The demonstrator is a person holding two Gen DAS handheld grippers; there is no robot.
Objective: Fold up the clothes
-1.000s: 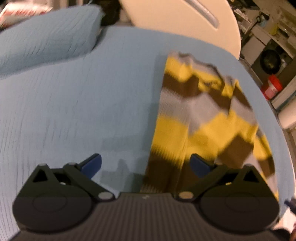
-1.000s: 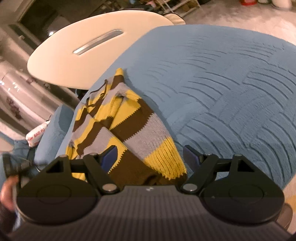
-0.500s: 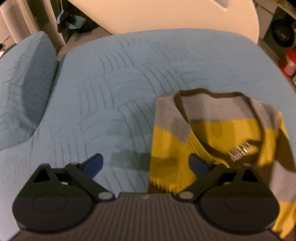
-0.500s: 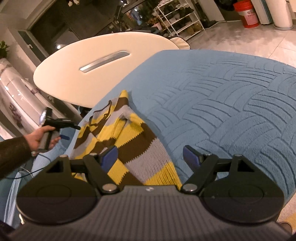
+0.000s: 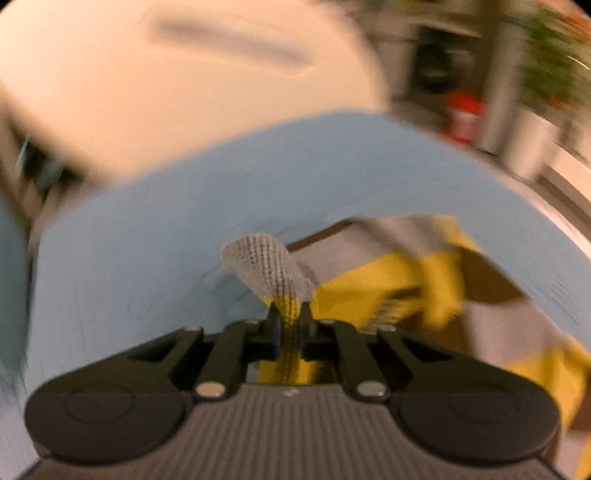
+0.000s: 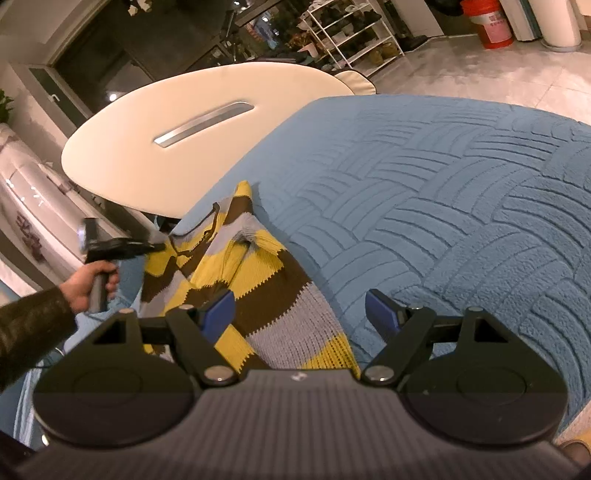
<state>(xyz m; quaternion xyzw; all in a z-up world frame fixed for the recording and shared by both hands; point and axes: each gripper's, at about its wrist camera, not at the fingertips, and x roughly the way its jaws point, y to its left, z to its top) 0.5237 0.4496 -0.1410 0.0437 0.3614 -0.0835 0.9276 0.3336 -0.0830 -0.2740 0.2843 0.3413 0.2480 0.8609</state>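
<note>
A knitted sweater (image 6: pixel 236 273) with yellow, brown and grey stripes lies on a blue quilted bed cover (image 6: pixel 424 192). My left gripper (image 5: pixel 289 317) is shut on a grey and yellow corner of the sweater (image 5: pixel 269 264), which stands up between its tips; the view is blurred. The left gripper also shows in the right wrist view (image 6: pixel 155 246), at the sweater's far collar end. My right gripper (image 6: pixel 300 314) is open and empty, just above the sweater's near hem, with its left pad (image 6: pixel 218 314) over the knit.
A white oval table (image 6: pixel 192 122) stands beyond the far edge of the bed. An orange bucket (image 6: pixel 487 22) and a shelf rack (image 6: pixel 351 33) stand on the tiled floor to the far right. The right half of the bed cover is bare.
My left gripper has closed on the sweater's collar-end corner and is moving fast, blurring its view. My right gripper stays open over the hem, barely moved.
</note>
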